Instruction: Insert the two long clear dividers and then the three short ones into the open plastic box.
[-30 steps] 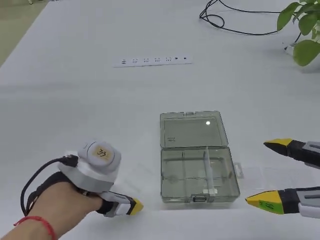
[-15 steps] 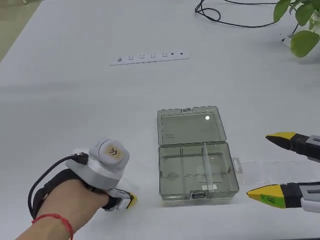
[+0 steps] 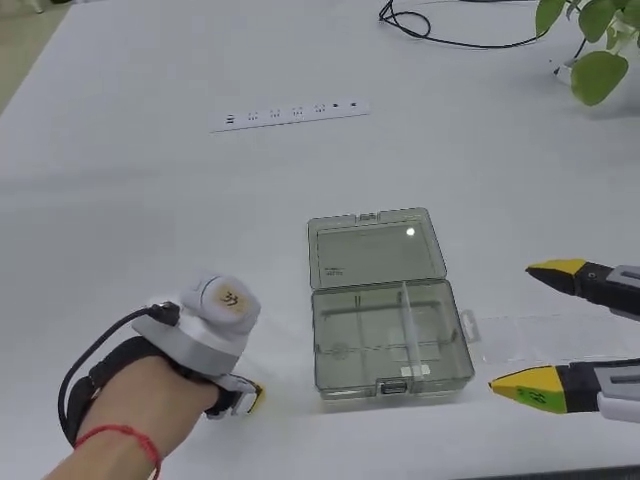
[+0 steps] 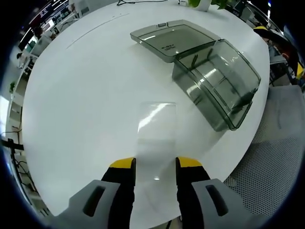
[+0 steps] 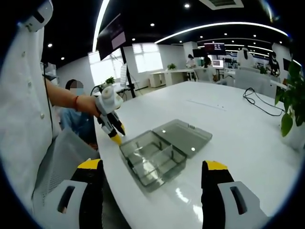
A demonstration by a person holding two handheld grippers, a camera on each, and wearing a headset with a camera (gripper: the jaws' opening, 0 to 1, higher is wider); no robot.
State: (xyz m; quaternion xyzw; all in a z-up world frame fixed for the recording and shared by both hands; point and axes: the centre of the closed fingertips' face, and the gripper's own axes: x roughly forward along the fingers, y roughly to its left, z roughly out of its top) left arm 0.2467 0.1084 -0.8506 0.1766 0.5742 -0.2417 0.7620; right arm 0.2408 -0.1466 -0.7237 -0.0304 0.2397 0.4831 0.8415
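I see the white table (image 3: 130,220) with the open plastic box (image 3: 350,335) near its middle, lid laid flat on the far side and one clear divider (image 3: 407,322) standing upright inside. My right gripper (image 3: 530,327) hangs just right of the box with its jaws spread wide, and loose clear dividers (image 3: 515,340) lie flat on the table between them. My left gripper (image 4: 156,163) sits low by the table's near edge, jaws slightly apart around the end of a flat clear sheet (image 4: 157,117), though I can't tell whether they pinch it.
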